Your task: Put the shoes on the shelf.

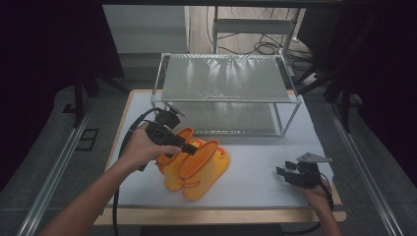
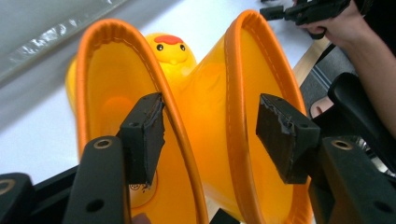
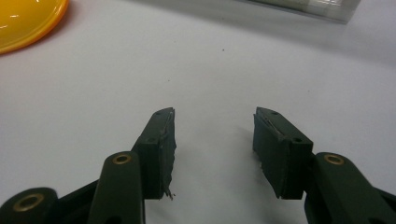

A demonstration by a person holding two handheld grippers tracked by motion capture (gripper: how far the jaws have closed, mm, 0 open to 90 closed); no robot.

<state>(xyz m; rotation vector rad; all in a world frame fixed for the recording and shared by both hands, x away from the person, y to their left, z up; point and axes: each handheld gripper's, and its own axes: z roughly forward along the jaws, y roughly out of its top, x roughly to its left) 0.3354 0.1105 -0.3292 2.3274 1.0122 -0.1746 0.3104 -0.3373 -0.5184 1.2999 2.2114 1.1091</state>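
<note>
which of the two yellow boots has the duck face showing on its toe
In the left gripper view, the left boot, the one the left hand-held gripper has a jaw inside. Its duck face peeks between the shafts; the right boot shows none.

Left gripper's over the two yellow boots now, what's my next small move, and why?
Probably close the left gripper. Its jaws stand open, one inside each yellow boot, straddling the two adjacent orange rims; closing should pinch both boots together for lifting. The right gripper rests open on the white table, apart.
</note>
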